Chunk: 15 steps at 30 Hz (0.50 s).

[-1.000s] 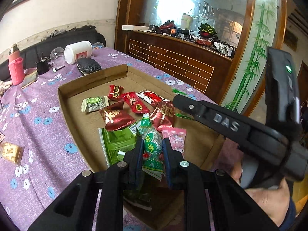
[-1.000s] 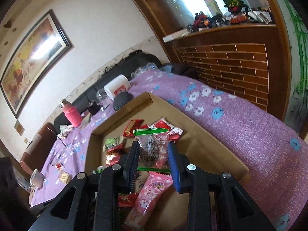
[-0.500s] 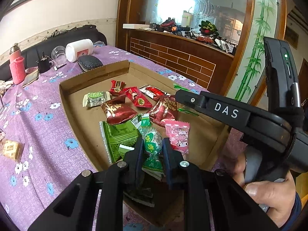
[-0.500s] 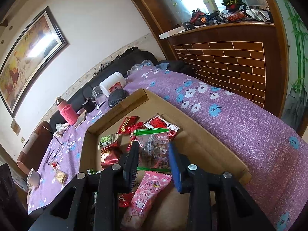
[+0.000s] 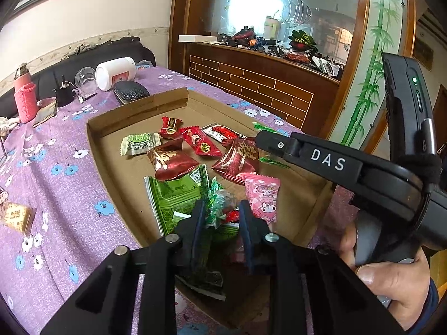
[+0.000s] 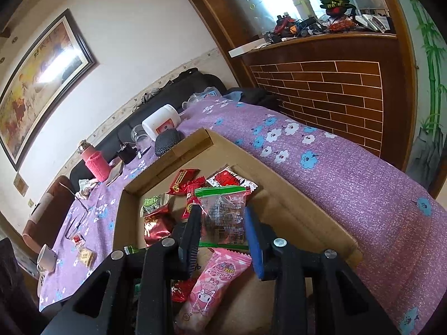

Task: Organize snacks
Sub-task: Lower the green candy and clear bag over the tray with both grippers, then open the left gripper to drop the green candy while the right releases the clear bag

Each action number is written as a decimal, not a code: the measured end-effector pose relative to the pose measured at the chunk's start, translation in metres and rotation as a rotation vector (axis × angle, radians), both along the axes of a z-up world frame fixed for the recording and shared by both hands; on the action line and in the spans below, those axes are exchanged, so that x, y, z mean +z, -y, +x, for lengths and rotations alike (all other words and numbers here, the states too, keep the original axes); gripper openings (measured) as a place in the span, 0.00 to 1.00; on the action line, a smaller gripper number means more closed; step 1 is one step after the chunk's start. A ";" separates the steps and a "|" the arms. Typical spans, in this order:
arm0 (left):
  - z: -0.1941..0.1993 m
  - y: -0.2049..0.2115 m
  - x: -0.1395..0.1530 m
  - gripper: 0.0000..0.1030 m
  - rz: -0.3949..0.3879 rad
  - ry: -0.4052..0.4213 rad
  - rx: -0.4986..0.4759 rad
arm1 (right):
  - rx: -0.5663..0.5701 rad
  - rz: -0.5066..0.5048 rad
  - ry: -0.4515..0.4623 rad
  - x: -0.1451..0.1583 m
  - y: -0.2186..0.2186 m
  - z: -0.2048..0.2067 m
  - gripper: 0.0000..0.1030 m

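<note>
Presently, over the cardboard tray, the left claw is opening around a crinkly green candy wrapper while the right claw pinches a clear green-edged packet: both light, limp, slippery, probably best gripped mid-body.

Pink packet partly hidden under right tongs (print unreadable).
</note>
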<state>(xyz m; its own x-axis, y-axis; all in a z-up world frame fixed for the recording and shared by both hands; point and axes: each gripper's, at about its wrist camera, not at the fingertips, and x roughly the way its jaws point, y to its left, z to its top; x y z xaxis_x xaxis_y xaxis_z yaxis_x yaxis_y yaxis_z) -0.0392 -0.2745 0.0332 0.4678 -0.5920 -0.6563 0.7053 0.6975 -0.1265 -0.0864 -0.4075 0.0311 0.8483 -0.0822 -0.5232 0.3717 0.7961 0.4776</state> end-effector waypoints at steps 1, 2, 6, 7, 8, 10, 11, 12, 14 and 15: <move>0.000 0.000 0.000 0.26 0.000 0.002 0.000 | -0.001 0.000 0.000 0.000 0.000 0.000 0.33; 0.000 0.000 0.000 0.27 0.000 0.004 0.001 | -0.001 -0.001 0.000 0.000 0.000 0.000 0.33; 0.000 -0.001 0.001 0.29 -0.004 0.004 0.004 | -0.001 -0.001 0.000 0.000 0.000 0.000 0.33; 0.000 0.000 0.001 0.29 -0.005 0.004 0.004 | -0.001 -0.002 0.000 0.000 0.000 -0.001 0.34; 0.000 -0.001 0.001 0.29 -0.006 0.005 0.004 | -0.002 -0.003 0.000 0.000 0.000 0.000 0.34; 0.000 -0.001 0.001 0.30 -0.007 0.007 0.003 | -0.004 -0.004 -0.001 0.001 0.000 -0.001 0.34; 0.000 -0.001 0.001 0.31 -0.008 0.008 0.003 | -0.005 -0.004 -0.001 0.001 0.000 -0.001 0.34; -0.001 -0.001 0.001 0.31 -0.009 0.009 0.003 | -0.006 -0.005 0.000 0.001 0.000 -0.002 0.34; -0.001 -0.001 0.001 0.33 -0.012 0.011 0.005 | -0.009 -0.010 0.007 0.003 0.000 -0.003 0.34; -0.001 -0.001 0.002 0.33 -0.013 0.013 0.006 | -0.011 -0.012 0.010 0.003 0.000 -0.004 0.34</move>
<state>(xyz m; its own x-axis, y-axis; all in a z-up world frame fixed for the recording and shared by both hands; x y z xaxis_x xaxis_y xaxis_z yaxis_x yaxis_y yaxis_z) -0.0403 -0.2730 0.0347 0.4798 -0.5974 -0.6426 0.7025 0.7003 -0.1266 -0.0902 -0.4075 0.0346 0.8523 -0.0977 -0.5139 0.3756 0.7980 0.4713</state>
